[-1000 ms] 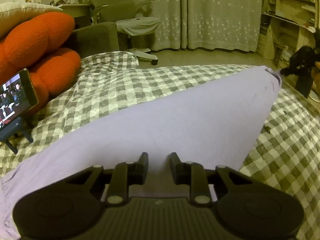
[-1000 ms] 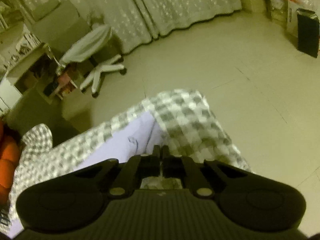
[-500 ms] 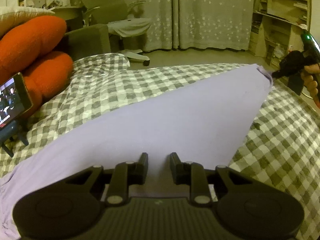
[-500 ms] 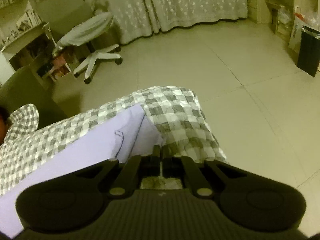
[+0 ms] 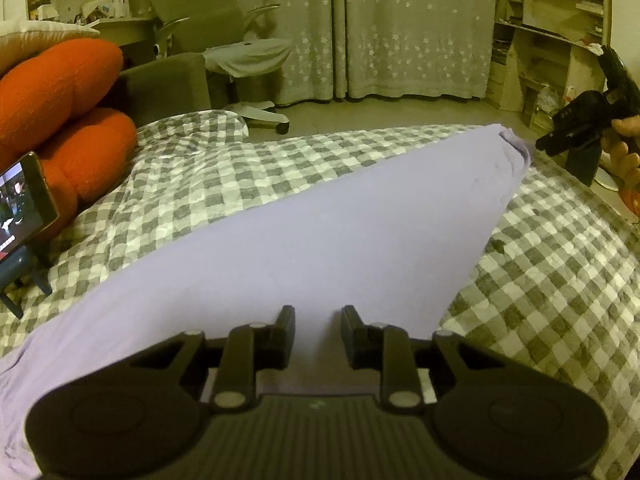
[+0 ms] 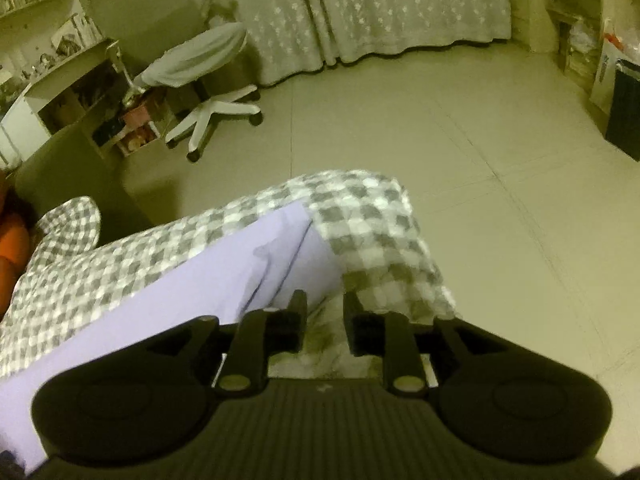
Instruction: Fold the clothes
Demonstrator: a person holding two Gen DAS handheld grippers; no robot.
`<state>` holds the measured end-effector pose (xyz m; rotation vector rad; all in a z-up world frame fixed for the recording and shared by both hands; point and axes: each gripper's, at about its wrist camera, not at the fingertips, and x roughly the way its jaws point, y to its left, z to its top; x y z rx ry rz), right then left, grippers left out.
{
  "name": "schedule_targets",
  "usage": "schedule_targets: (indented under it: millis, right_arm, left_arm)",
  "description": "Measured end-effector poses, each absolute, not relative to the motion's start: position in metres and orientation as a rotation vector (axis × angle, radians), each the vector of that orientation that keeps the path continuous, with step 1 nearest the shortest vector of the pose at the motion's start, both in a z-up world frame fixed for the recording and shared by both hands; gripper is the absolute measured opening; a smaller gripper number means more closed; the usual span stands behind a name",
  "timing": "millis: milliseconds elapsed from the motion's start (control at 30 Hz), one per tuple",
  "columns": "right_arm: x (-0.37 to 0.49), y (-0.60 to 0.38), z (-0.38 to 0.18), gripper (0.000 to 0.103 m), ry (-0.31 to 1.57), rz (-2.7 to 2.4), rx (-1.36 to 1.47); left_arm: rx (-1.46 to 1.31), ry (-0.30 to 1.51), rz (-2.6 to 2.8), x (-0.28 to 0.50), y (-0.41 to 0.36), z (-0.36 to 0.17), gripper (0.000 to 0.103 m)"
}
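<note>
Smooth matt lilac cloth garment (image 5: 304,240) on crinkled checked cotton bedspread (image 5: 192,184); fuzzy orange plush cushion (image 5: 56,80); matt black plastic fingers (image 5: 286,334); floor (image 6: 460,152) smooth.

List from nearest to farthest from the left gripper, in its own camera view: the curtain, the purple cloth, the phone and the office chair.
From the left gripper:
1. Purple cloth, right under the fingers.
2. Phone, on a stand at the left edge.
3. Office chair, on the floor past the bed, upper left.
4. Curtain, along the far wall.
</note>
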<state>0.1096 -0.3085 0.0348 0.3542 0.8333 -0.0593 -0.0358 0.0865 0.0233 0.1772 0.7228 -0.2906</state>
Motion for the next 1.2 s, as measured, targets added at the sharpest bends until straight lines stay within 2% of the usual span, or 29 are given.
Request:
schedule_targets:
  millis: [233,400,433,500,633,700,867,933,1000,1033,1067,1100,1200]
  right_arm:
    - [0.115,-0.267,0.027,0.025,0.930,0.006,0.329]
    - [0.116,-0.260,0.024,0.026,0.927,-0.017,0.371]
    - [0.116,-0.260,0.024,0.023,0.926,-0.024,0.385]
    - [0.116,-0.260,0.024,0.002,0.922,-0.049,0.393]
    - [0.109,-0.270,0.026,0.000,0.905,-0.073,0.471]
    - [0.104,-0.276,0.032,0.000,0.887,-0.072,0.505]
    - [0.098,-0.290,0.036,0.000,0.879,-0.065,0.566]
    - [0.098,-0.294,0.033,0.000,0.889,-0.068,0.574]
    - [0.099,-0.295,0.031,0.000,0.897,-0.067,0.567]
    - [0.099,-0.296,0.030,0.000,0.899,-0.070,0.564]
    - [0.099,-0.297,0.029,0.000,0.899,-0.071,0.567]
    - [0.098,-0.300,0.030,0.000,0.891,-0.070,0.581]
    - [0.094,-0.301,0.040,0.000,0.853,-0.052,0.597]
  left_arm:
    - [0.186,0.721,-0.291,-0.037,0.085,0.024,0.026]
    - [0.189,0.721,-0.301,-0.038,0.084,0.024,0.026]
    - [0.192,0.721,-0.306,-0.038,0.083,0.024,0.026]
    - [0.200,0.719,-0.320,-0.040,0.081,0.024,0.026]
    - [0.209,0.676,-0.440,-0.056,0.077,0.032,0.036]
    - [0.256,0.641,-0.484,-0.066,0.073,0.034,0.044]
    - [0.374,0.642,-0.444,-0.068,0.065,0.022,0.046]
    - [0.399,0.656,-0.410,-0.064,0.066,0.018,0.040]
    - [0.401,0.677,-0.383,-0.058,0.069,0.015,0.026]
    - [0.384,0.686,-0.378,-0.056,0.071,0.015,0.022]
    - [0.362,0.688,-0.374,-0.054,0.073,0.017,0.011]
    - [0.346,0.689,-0.367,-0.054,0.075,0.019,0.006]
    - [0.303,0.679,-0.354,-0.055,0.080,0.025,0.005]
